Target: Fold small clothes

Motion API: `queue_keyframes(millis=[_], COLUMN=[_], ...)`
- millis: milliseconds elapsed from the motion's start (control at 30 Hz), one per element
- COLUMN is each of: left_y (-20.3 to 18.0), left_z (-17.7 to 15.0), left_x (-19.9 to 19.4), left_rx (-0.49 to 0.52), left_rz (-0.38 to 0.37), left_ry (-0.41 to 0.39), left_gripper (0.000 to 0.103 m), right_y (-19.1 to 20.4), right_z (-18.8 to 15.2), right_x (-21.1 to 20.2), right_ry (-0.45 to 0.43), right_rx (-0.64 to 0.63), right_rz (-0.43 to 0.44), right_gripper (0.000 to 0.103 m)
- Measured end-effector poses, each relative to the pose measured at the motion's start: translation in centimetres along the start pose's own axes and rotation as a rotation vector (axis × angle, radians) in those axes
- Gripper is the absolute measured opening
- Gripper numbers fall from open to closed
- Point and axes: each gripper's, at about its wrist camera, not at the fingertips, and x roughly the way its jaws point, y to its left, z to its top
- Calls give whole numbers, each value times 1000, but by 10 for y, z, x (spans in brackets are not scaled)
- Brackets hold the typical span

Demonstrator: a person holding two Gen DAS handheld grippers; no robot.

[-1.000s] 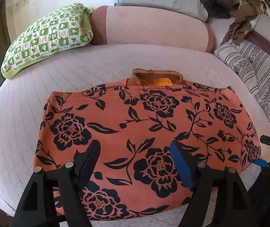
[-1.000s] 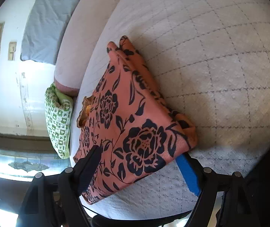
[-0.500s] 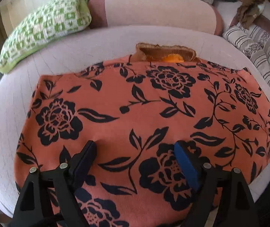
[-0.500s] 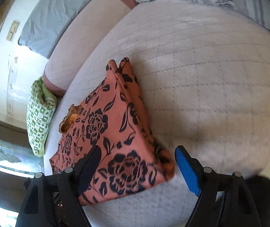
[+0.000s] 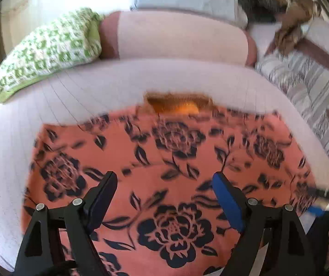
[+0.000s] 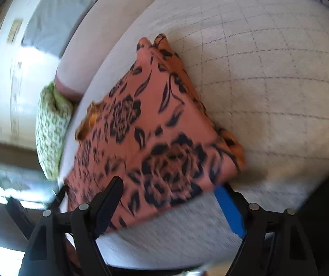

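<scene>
Since a second ago the left gripper (image 5: 162,181) has drifted over the garment (image 5: 164,172) and its jaws have just been opening, nothing pinched between them; the right wrist view has rolled, so the cloth now sits more tilted in it. Bed (image 5: 49,96) with pale quilted cover fills both views, pink bolster (image 5: 176,39) and green checked pillow (image 5: 47,50) at the far edge, striped pillow (image 5: 314,96) off to the right. Orange garment with black flowers lies folded flat on the bed, orange inner patch (image 5: 178,105) peeking at its far edge. Left gripper hangs above it, released wide. Right gripper (image 6: 166,186) also released wide, hovering at the garment's near corner (image 6: 164,142), cloth under the left finger, blue pad beside the edge. Frames blurred.
</scene>
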Motion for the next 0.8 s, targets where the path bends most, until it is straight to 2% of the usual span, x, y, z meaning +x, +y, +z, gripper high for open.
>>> queue_keyframes(millis=[67,100,167,200,233,267,300,333,367,400,433,467,500,533,567,633,700,733,800], left_y=[-3,-4,-6,-4,-4,-6,-8,-10,-11,-7,-7,-6,-3,-1,4,15,32,46,81], left_z=[-13,-15,-9,-4,0,1,-1,-6,-17,-23,-26,-25,-21,-18,-15,-13,-15,-17,-25], left_x=[37,34,25,15,2,-5,-6,3,26,33,30,29,28,27,27,19,1,-12,-40], left_rx=[47,60,39,4,-3,22,48,75,103,105,118,116,87,74,64,21,-84,-145,-276], left_rz=[42,52,52,23,7,29,49,57,49,41,43,41,30,18,-2,-34,-58,-72,-51], left_ry=[140,89,109,84,31,-7,-17,16,124,111,59,66,80,92,96,86,44,9,-66], left_gripper=[88,89,85,85,85,85,85,85,86,88,90,89,89,88,88,83,82,82,82], right_y=[0,-2,-6,-5,-2,0,0,1,-1,0,1,8,16,25,45,93,162,182,227], right_z=[7,9,13,14,15,16,17,18,19,20,22,24,26,26,26,20,-1,-12,-47], right_x=[1,0,-1,-1,0,2,7,11,12,12,13,13,15,14,9,-3,-18,-21,-17], right_ry=[-23,-33,-55,-65,-67,-57,-45,-43,-44,-55,-61,-69,-73,-76,-93,-139,-195,-199,-174], right_rx=[37,65,116,110,82,67,64,75,89,97,94,59,27,-11,-77,-233,-445,-505,-654], right_rz=[11,25,45,55,40,20,3,-9,-4,-6,-12,-24,-30,-29,-30,-21,8,29,85], right_gripper=[84,84,82,79,64,54,49,47,47,47,47,45,38,25,20,17,17,17,17])
